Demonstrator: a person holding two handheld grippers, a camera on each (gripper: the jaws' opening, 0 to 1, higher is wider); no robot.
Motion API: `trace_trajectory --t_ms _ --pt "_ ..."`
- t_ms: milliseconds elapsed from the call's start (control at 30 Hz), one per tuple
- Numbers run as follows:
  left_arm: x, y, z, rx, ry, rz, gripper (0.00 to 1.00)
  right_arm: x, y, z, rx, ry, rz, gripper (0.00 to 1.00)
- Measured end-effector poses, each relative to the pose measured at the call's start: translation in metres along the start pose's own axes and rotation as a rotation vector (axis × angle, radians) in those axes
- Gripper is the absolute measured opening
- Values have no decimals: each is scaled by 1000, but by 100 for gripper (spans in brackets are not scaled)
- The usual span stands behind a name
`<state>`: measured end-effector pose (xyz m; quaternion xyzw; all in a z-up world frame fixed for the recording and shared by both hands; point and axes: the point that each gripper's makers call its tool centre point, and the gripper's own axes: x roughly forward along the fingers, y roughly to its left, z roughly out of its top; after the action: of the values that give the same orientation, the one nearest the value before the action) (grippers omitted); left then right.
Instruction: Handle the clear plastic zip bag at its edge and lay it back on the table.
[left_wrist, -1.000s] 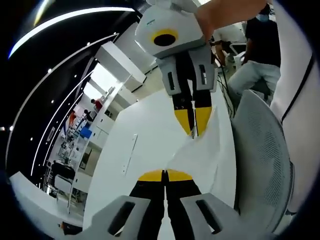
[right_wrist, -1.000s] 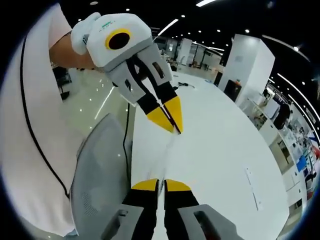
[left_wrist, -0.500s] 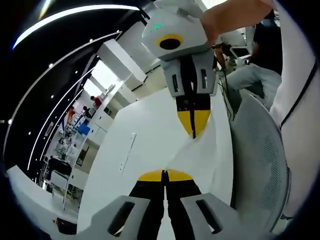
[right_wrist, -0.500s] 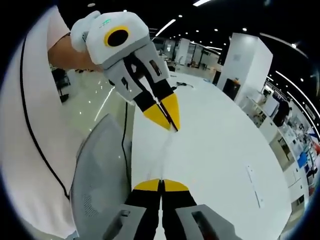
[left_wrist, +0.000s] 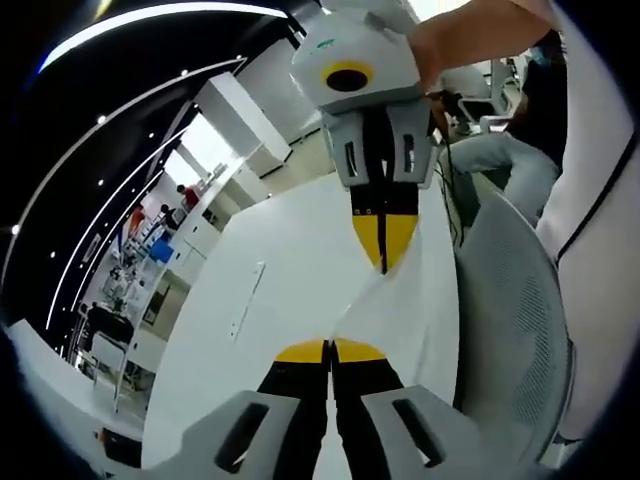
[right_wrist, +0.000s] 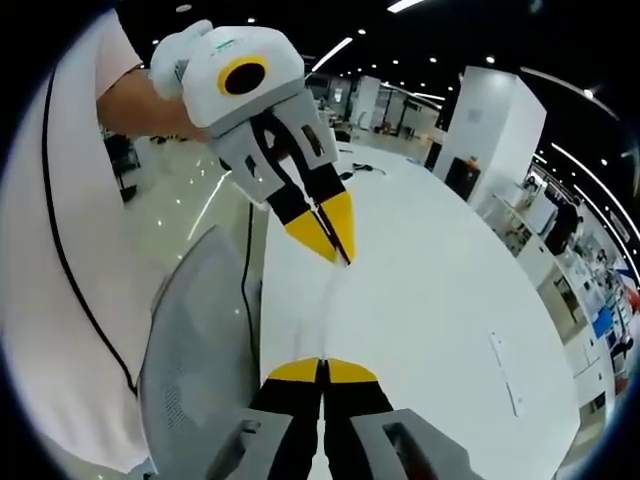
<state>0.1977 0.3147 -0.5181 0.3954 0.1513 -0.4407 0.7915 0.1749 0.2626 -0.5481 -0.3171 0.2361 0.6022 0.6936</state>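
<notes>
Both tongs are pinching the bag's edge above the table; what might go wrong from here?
The clear bag is stretched between the left tongs and right tongs, both shut on thin film: pulling apart may tear it or slip a grip. It hangs near the table edge by the mesh chair, so it may land off the table.

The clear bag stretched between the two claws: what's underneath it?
Under the clear bag lies the white table, seen through the plastic. A grey mesh chair stands beside it. Each claw covers the edge it pinches.
</notes>
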Motion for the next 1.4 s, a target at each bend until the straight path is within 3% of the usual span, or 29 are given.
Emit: trace_trajectory --t_ms 367,633,1200,1400 --pt "0 2 4 4 -26 -4 6 -1 -1 -1 -11 13 -5 0" --pt "2 -6 22 50 -56 -38 10 1 -5 -3 -17 22 -12 0" --pt "10 -36 45 143 -87 -148 11 6 -7 1 -27 36 -22 0" --pt "14 -44 46 186 -61 -167 9 8 -10 2 -31 35 -24 0"
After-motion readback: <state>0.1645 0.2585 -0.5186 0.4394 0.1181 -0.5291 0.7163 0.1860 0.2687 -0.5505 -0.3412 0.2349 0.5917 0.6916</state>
